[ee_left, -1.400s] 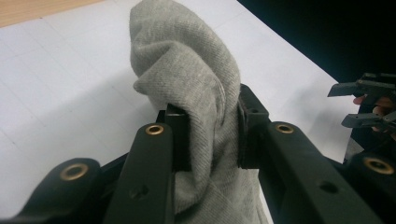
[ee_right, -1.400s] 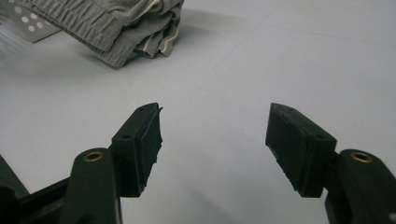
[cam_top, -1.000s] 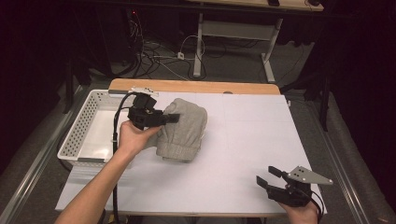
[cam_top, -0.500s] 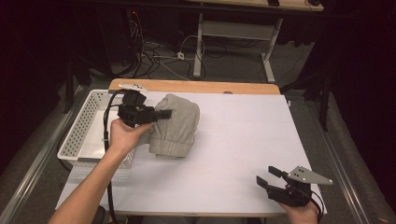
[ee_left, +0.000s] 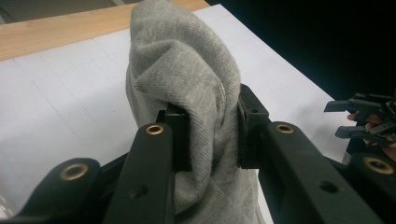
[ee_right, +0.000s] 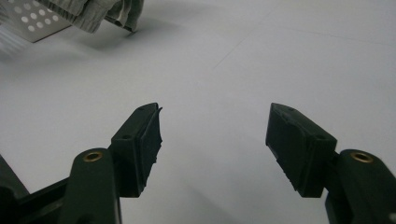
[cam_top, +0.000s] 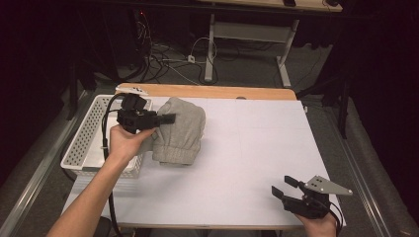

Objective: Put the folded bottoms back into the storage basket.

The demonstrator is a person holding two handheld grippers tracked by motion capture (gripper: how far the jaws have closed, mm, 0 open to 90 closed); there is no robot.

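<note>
Leftward goes the grey sweatshirt (cam_top: 179,131), now sitting beside the white basket (cam_top: 86,140) on the tabletop (cam_top: 257,148). Left gripper (cam_top: 165,118) is clamping a bunched fold (pads pressing cloth), while right gripper (cam_top: 284,186) is idling near the front edge, jaws apart, gripping nothing.

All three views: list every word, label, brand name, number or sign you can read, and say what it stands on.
None: no readable text in any view.
Grey cloth: plain knit, no label showing.
White basket: holes, no print.
White table sheet: faint grid lines, no writing.
Left gripper and right gripper: black jaws with brass rivets, no markings.
</note>
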